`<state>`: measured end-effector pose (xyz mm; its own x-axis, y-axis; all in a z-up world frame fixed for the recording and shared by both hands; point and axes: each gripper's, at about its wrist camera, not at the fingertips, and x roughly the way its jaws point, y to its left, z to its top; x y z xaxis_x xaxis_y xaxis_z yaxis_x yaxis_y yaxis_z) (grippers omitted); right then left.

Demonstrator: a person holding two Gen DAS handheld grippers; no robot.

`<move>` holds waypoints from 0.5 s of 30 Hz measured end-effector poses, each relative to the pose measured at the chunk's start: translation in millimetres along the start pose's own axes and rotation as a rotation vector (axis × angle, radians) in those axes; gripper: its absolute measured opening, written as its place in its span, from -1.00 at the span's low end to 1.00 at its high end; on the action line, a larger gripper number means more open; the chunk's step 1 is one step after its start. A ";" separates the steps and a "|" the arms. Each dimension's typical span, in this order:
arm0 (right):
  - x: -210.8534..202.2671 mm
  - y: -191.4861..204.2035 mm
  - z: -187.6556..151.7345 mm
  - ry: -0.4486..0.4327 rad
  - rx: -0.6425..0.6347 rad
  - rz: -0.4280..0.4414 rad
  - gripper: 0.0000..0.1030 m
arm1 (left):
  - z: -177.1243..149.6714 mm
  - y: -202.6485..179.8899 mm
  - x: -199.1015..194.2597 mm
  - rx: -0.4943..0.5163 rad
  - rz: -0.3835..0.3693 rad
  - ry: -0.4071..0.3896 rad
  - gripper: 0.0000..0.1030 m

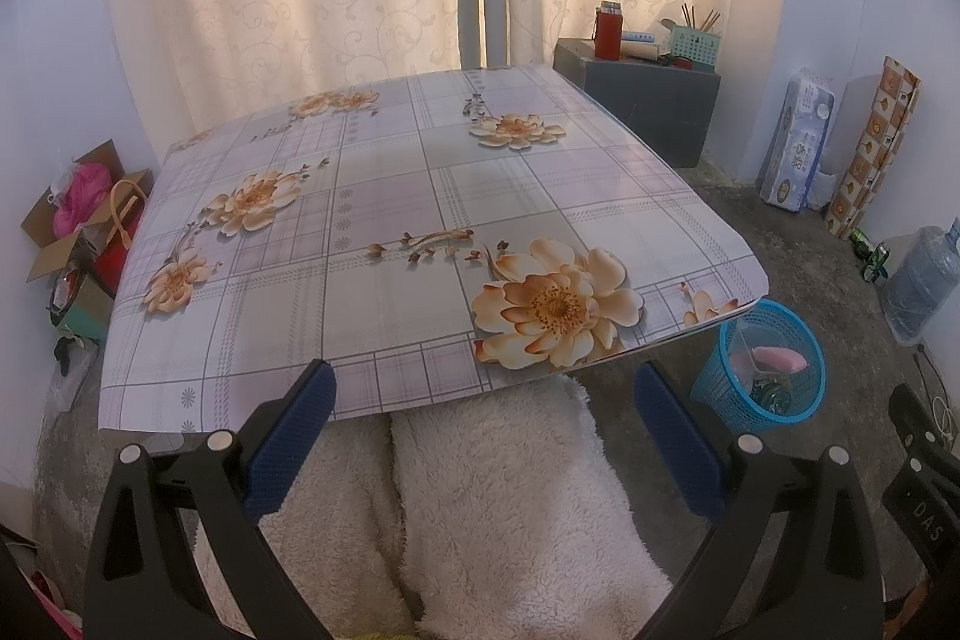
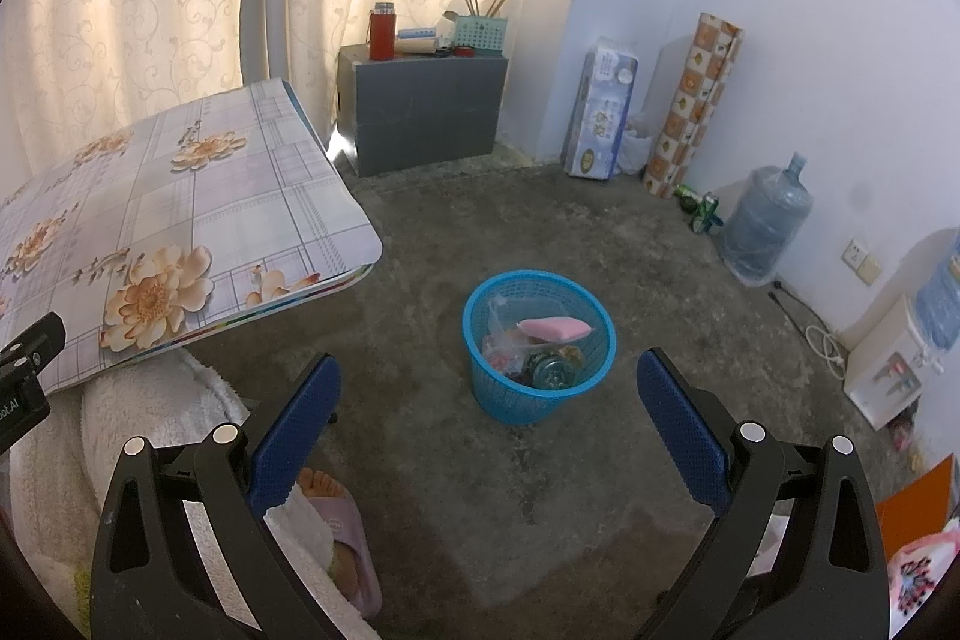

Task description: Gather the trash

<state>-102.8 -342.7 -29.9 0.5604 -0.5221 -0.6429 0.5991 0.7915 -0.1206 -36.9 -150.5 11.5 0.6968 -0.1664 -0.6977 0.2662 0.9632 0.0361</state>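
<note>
- Two hand-held grippers: the left hand-held gripper has its jaws wide apart and empty, over the near edge of the bench.
- The right hand-held gripper also has its jaws apart, holding nothing, above the floor.
- One blue basket stands on the floor just beside the bench's corner.
- The trash lies inside the basket: one pink packet on top, one round glass jar beneath it, and crumpled wrappers whose number cannot be told.
- One foot in a pink slipper rests on the floor.
- Two water jugs: one by the wall, one on a dispenser.
</note>
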 end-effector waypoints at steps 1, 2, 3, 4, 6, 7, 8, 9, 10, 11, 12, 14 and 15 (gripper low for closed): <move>0.0 -0.1 0.0 0.000 0.001 0.001 0.84 | 0.2 -0.1 -0.3 -0.001 0.001 0.000 0.89; -0.2 0.2 -0.1 0.000 0.001 0.001 0.84 | -0.2 0.0 -0.4 -0.001 0.001 0.000 0.89; 0.1 0.1 -0.1 0.000 0.000 0.001 0.84 | -0.3 0.1 -0.5 -0.001 0.000 0.000 0.89; 0.2 0.1 -0.2 0.000 -0.001 0.000 0.84 | 0.4 0.0 -0.3 0.001 0.000 -0.001 0.89; 0.3 0.3 -0.2 0.001 0.000 0.000 0.84 | -0.1 0.4 -0.3 -0.001 0.000 -0.001 0.89; 0.4 0.2 -0.2 0.002 0.001 0.000 0.84 | 0.3 0.1 -0.2 -0.001 0.000 0.000 0.89; -0.1 0.6 -0.4 0.001 0.001 0.000 0.84 | 0.1 0.3 -0.2 -0.001 0.001 0.000 0.89; -0.1 0.7 -0.4 0.000 0.001 0.000 0.84 | 0.7 0.2 -0.2 -0.001 0.000 0.000 0.89; 0.2 0.7 -0.4 0.000 0.000 0.000 0.84 | 0.4 0.3 -0.1 -0.001 0.001 0.000 0.89; 0.1 0.8 -0.6 0.000 0.000 0.000 0.84 | 0.2 0.4 -0.2 -0.001 0.001 0.000 0.89; 0.2 0.7 -0.7 0.001 0.000 0.000 0.84 | -0.1 0.6 -0.2 -0.001 0.000 0.001 0.89; -0.1 1.1 -0.9 0.000 0.001 -0.001 0.84 | 0.3 0.6 -0.1 0.001 -0.001 0.001 0.89; -0.2 1.2 -0.9 0.000 0.001 -0.001 0.84 | 0.2 0.6 -0.1 0.001 -0.001 0.000 0.89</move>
<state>-102.7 -341.3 -30.6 0.5603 -0.5228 -0.6425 0.6002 0.7908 -0.1200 -36.7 -149.9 11.7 0.6965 -0.1669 -0.6979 0.2672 0.9629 0.0364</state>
